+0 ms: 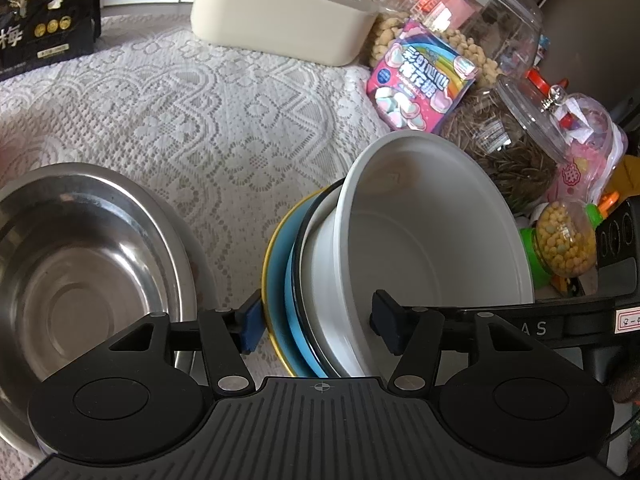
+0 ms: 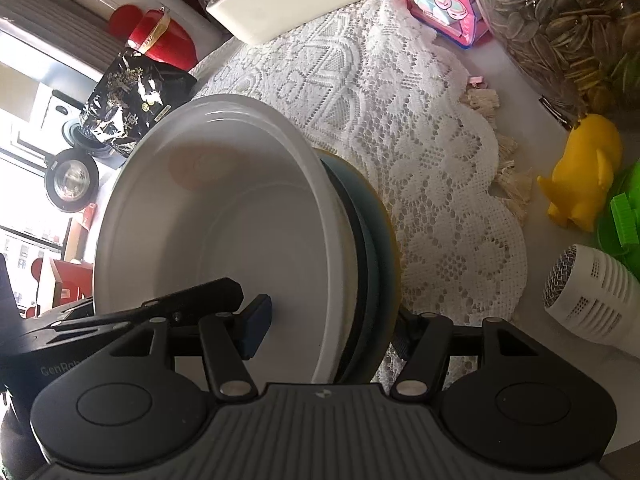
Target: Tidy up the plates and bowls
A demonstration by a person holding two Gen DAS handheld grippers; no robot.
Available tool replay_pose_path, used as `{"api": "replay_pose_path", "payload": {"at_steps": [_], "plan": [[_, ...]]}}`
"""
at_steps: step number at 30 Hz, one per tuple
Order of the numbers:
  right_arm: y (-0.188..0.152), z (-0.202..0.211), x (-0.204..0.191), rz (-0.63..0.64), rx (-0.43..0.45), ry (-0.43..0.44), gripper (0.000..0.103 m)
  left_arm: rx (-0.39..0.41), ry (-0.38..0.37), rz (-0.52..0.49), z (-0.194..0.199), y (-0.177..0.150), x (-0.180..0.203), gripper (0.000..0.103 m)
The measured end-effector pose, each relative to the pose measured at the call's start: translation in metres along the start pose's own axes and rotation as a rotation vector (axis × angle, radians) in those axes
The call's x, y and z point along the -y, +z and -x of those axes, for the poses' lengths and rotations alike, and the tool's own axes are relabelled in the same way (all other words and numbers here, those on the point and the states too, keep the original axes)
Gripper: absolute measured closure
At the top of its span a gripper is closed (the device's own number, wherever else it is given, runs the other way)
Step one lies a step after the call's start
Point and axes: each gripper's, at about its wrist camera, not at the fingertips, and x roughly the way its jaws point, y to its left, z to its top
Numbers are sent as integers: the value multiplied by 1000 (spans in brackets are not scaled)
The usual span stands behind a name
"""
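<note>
R tongs (image 2: 324, 328) grip tilted bowl stack (image 2: 224, 240); L tongs (image 1: 316, 320) open.

lace cloth (image 1: 224, 120) | cream box (image 1: 280, 16) | marshmallow bag (image 1: 420, 80) | seed jar (image 1: 504, 148) | yellow pig toy (image 2: 584, 172)

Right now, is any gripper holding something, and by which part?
The right gripper clamps the tilted stack of dishes at its near rim. The left gripper straddles that rim, open, holding nothing.
</note>
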Motion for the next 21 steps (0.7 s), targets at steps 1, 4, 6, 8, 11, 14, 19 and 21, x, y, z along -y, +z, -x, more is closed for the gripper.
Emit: {"api": "replay_pose_path", "payload": {"at_steps": [1,4,6,8,11,14,19,21], "plan": [[0,0,0,4,2,-1,42,0,0,0,0,0,0,42],[-1,0,-2,12,0,5,44,-1,-3,1,1,-1,0,43],[-3,1,-4,17,1,-1,44,-3,-3,4,2,-2,0,43],[-6,2,-6,32,5,-10,44,-6,-4,13,3,-4,-2,43],[-9,4,-10,45,3,-19,44,-13,-10,25,5,-6,-4,43],[-13,5,-11,47,-4,-16,44,-26,-10,27,7,-10,-5,43],[-13,3,-10,43,-14,-17,43,-18,-24,23,10,-12,-6,43],[-10,3,-6,15,-13,-9,44,-18,-22,22,9,-11,-5,43]]}}
